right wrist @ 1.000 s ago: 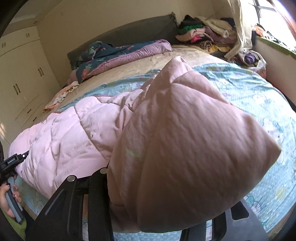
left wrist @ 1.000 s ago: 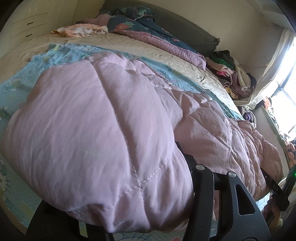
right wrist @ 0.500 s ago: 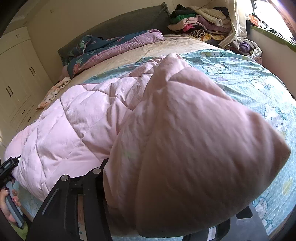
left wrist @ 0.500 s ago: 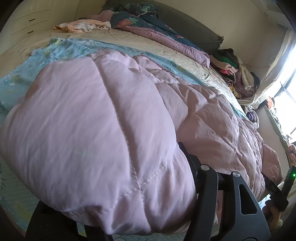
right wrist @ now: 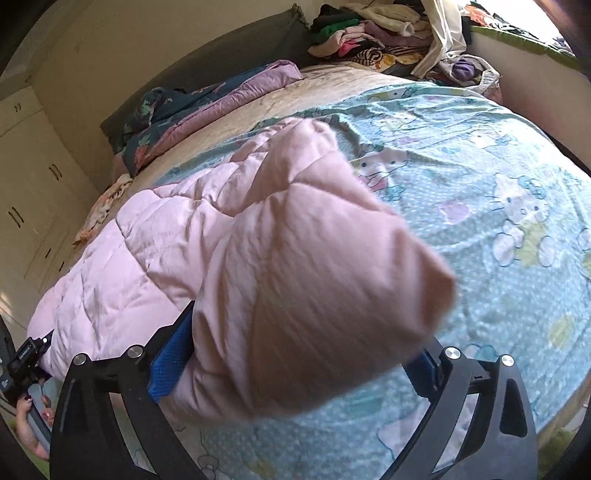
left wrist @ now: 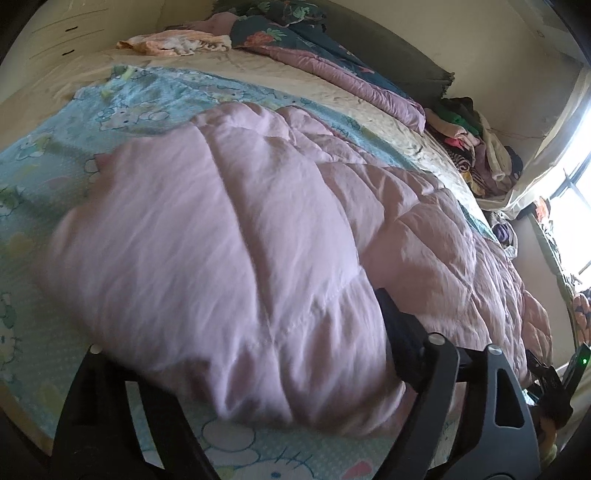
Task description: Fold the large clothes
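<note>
A big pink quilted garment lies in a long roll across the bed's blue cartoon-print sheet. One puffy end of it bulges between the jaws of my left gripper, which are opening; the fabric there is blurred. In the right wrist view the garment's other end, a pointed corner, sags between the blue pads of my right gripper. Its jaws are opening too and stand wide, the right pad clear of the cloth. A hand holds the other gripper's handle at the lower left.
A folded purple and dark floral blanket lies by the grey headboard. A pile of clothes fills the far corner by the window. A small peach cloth sits near the cream wardrobe. Blue sheet spreads to the right.
Both grippers' jaws have spread apart. The pink ends that filled each view have slipped lower and away from the cameras, showing more blue sheet; the right gripper's blue pads have come into sight.
</note>
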Available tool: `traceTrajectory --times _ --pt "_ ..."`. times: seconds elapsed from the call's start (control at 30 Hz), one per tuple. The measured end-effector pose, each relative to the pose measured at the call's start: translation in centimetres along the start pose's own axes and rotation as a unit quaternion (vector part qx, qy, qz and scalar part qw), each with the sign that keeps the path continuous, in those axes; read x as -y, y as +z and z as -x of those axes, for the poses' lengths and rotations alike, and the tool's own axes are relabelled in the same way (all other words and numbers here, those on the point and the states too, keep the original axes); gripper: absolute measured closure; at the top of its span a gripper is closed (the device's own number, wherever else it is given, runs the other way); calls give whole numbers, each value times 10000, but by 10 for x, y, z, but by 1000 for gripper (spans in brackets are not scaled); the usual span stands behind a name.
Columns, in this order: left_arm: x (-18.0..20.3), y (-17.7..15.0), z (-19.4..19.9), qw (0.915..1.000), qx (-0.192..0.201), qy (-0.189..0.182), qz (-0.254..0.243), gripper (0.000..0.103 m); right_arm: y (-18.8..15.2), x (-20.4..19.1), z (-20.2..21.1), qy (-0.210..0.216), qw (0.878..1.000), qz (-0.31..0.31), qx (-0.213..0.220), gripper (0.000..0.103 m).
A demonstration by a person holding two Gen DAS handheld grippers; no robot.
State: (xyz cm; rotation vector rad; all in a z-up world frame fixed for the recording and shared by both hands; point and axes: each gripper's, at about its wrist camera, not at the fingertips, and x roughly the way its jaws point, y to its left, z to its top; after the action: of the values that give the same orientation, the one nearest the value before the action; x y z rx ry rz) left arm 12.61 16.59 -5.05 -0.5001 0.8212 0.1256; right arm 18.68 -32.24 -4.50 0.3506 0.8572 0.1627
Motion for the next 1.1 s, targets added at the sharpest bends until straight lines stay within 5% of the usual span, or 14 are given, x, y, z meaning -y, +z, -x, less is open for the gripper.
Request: traceTrajectory --times 0.2,0.63,1.1 --pt "-4 -5 25 10000 56 -7 53 10 -3 3 27 -121 9996 63 239 6" --pt "18 -12 110 9940 934 182 -542 10 -12 -26 105 -72 9937 630 926 4" --pt "55 -36 155 9870 1212 -161 -1040 9 -34 -91 172 229 9769 1546 1457 4"
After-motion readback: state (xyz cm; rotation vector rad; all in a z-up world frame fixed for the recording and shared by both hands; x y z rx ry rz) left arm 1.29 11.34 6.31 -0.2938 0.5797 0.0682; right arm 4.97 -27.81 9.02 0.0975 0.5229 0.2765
